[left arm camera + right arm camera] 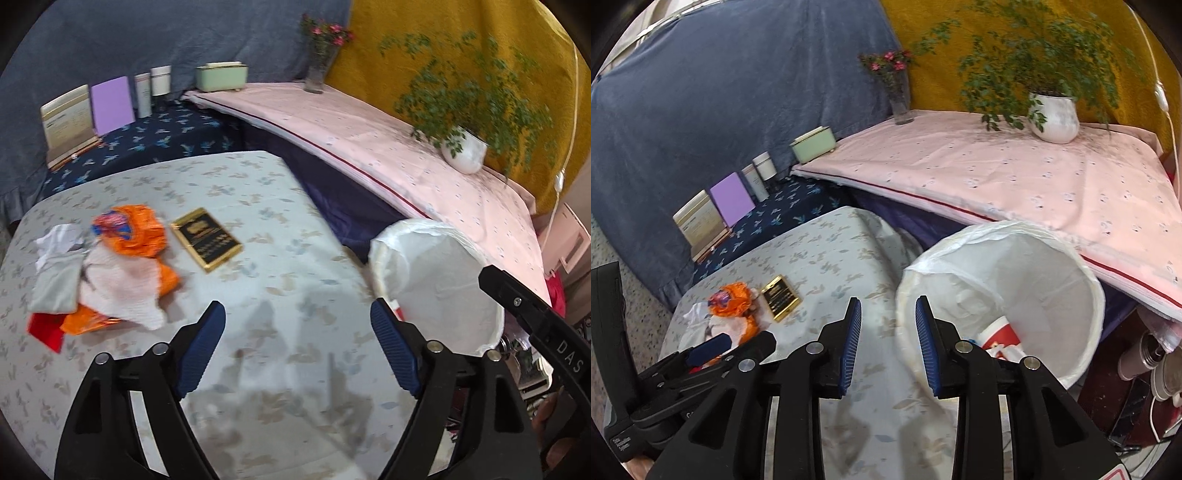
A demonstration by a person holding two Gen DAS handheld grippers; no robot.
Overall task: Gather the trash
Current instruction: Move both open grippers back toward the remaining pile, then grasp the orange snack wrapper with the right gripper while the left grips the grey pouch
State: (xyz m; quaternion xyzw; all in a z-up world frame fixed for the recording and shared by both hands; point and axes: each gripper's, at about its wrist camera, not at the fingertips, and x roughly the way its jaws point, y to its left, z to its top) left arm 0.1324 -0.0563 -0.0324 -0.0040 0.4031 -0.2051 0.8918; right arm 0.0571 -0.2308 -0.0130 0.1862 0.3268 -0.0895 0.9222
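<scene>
Much of the pile of rubbish [107, 269] was hard to read: a crumpled orange plastic wrapper [131, 236] sat on top, with white tissue, a grey scrap and a red piece pressed together beneath it, their edges blurred. The pile lay on the left part of the worktop [258, 221] covered in pale leaf-print cloth, just beside a flat black-and-gold box [207, 239]. In the right wrist view the left tool partly covered the pile. The round white-lined waste bin [1034, 266] stood off the worktop's right edge, its base out of sight; a red-and-white paper cup [999, 338] inside was half hidden by the right tool [888, 343]. The left tool [297, 347] stood wide apart above bare cloth, gripping nothing. The right tool was parted more narrowly, also empty, over the worktop edge beside the bin.
</scene>
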